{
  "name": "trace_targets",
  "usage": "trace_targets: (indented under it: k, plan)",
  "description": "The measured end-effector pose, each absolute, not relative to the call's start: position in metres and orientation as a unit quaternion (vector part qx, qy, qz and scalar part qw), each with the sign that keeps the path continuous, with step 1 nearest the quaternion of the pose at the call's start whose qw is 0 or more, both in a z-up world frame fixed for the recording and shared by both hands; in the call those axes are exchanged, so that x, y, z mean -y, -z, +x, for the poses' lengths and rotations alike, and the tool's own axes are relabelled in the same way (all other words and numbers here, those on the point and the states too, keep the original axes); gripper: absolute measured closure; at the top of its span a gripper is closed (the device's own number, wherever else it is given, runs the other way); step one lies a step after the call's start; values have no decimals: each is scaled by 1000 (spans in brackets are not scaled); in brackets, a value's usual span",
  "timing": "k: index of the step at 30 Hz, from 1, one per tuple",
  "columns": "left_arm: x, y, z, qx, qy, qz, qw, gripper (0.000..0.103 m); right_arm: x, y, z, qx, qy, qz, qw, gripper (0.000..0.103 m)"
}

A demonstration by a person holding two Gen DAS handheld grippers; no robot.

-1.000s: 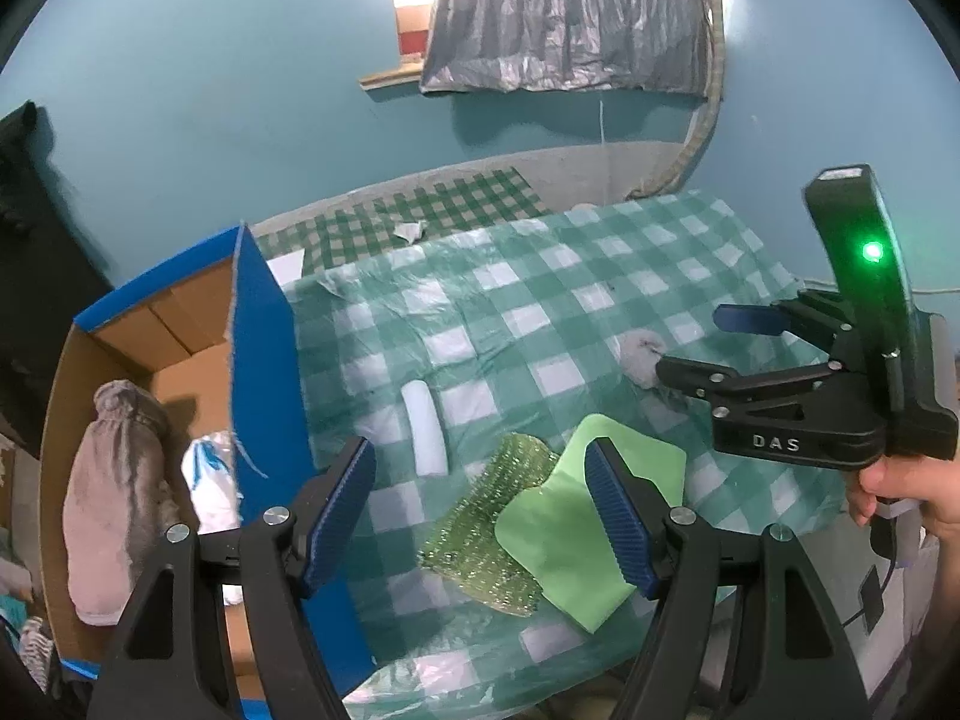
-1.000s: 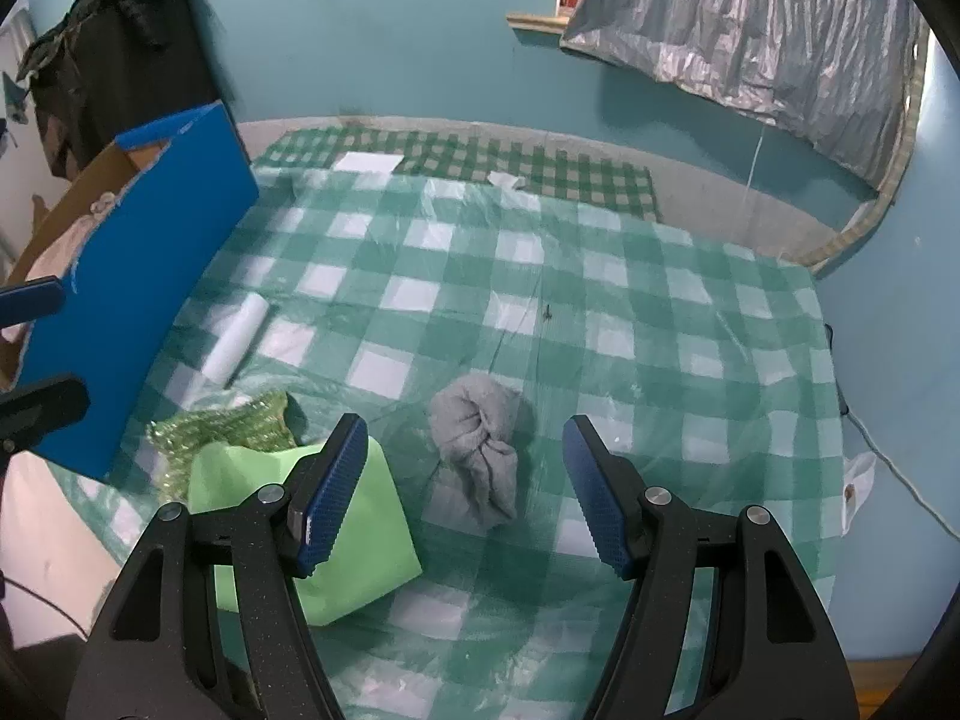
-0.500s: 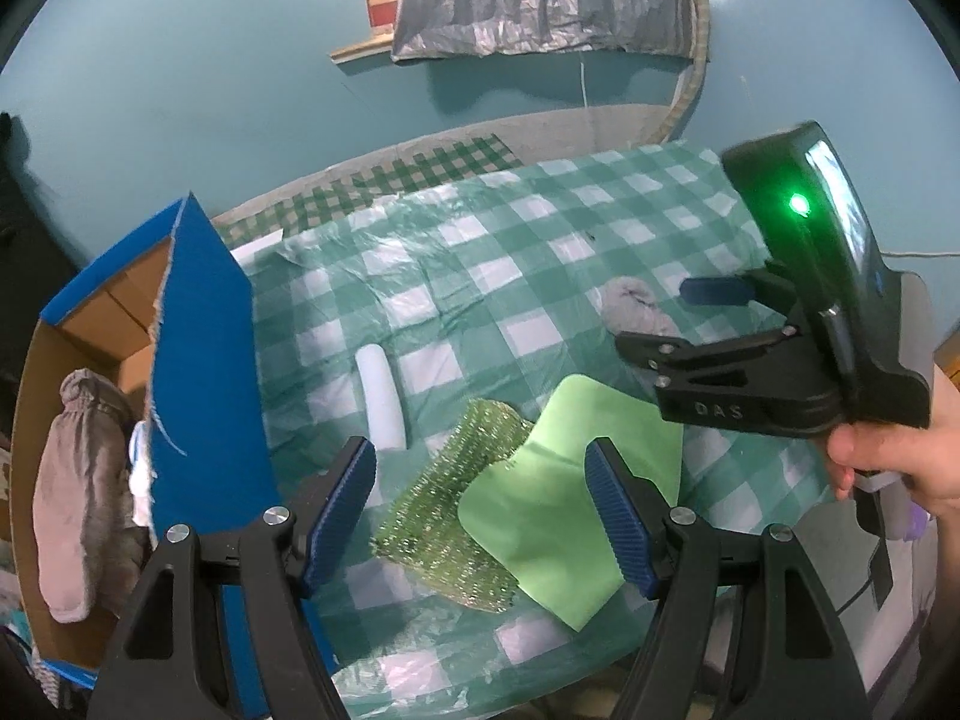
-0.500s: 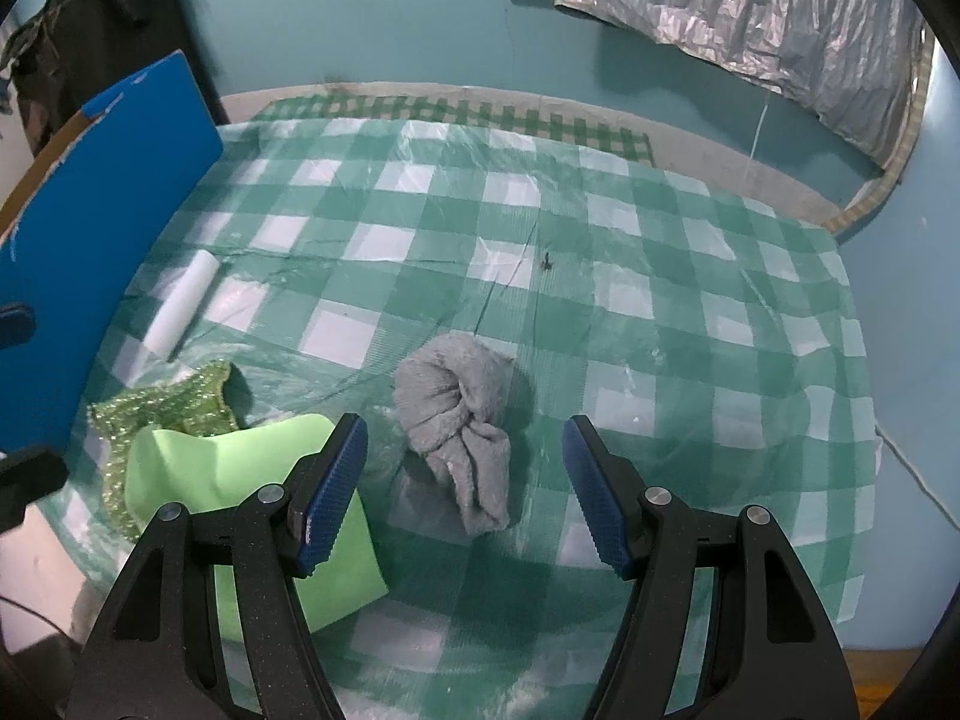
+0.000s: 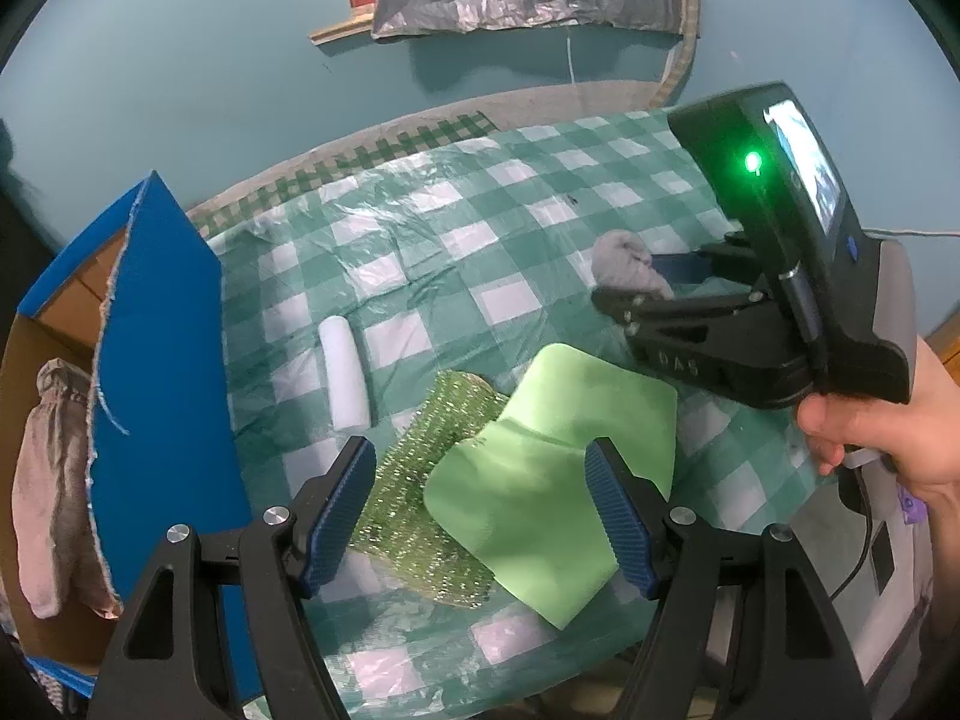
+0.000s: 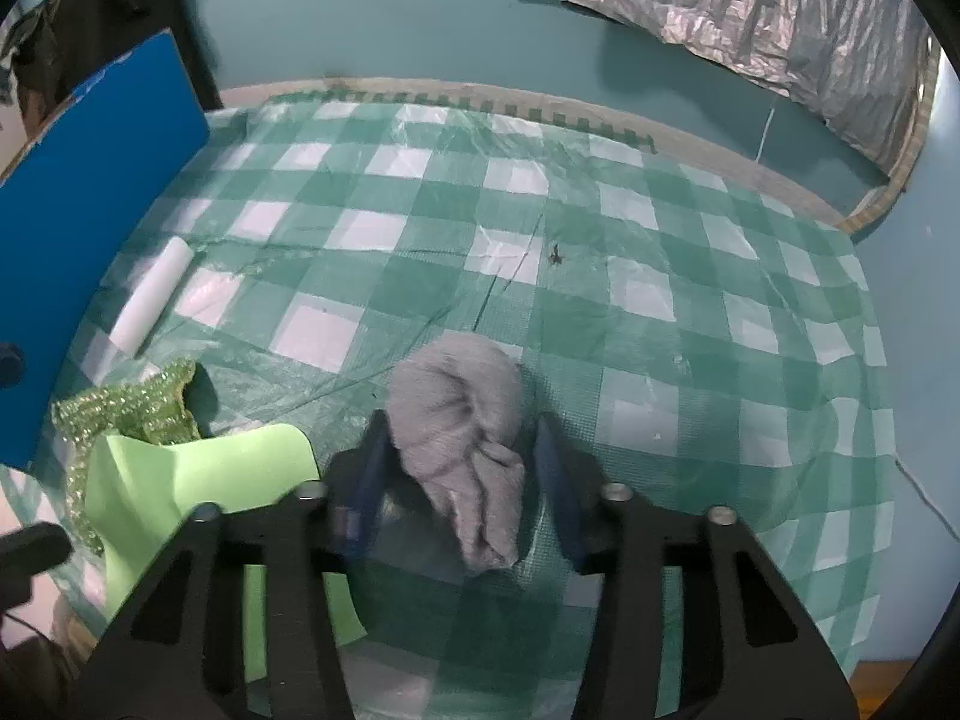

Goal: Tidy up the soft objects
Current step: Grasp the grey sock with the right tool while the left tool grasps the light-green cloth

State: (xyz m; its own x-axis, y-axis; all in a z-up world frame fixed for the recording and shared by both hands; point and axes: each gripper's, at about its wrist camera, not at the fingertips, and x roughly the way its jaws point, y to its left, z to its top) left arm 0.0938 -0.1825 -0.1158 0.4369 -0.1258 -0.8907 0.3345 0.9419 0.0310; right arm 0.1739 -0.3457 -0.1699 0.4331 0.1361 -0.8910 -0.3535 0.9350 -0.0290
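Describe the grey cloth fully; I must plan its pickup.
The grey cloth is a soft, fuzzy, bunched bundle, rounded at the far end and tapering to a folded tail nearer the camera. It lies on the checked tablecloth, apart from the green sheet. The right hand-held gripper straddles it, jaws closing around its middle; firm contact cannot be confirmed.

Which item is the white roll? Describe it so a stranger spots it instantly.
On the green-checked tablecloth, look beside the blue cardboard box. The white roll lies there, just beyond the glittery green mesh. It is the only plain white cylinder.
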Motion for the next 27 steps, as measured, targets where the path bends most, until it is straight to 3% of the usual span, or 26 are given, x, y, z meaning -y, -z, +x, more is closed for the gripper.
trace_targets:
  k: [27]
  plan:
    - [246,168,81,-551,192,139,800,29,404,143,140,-499,-111,-39,859,68]
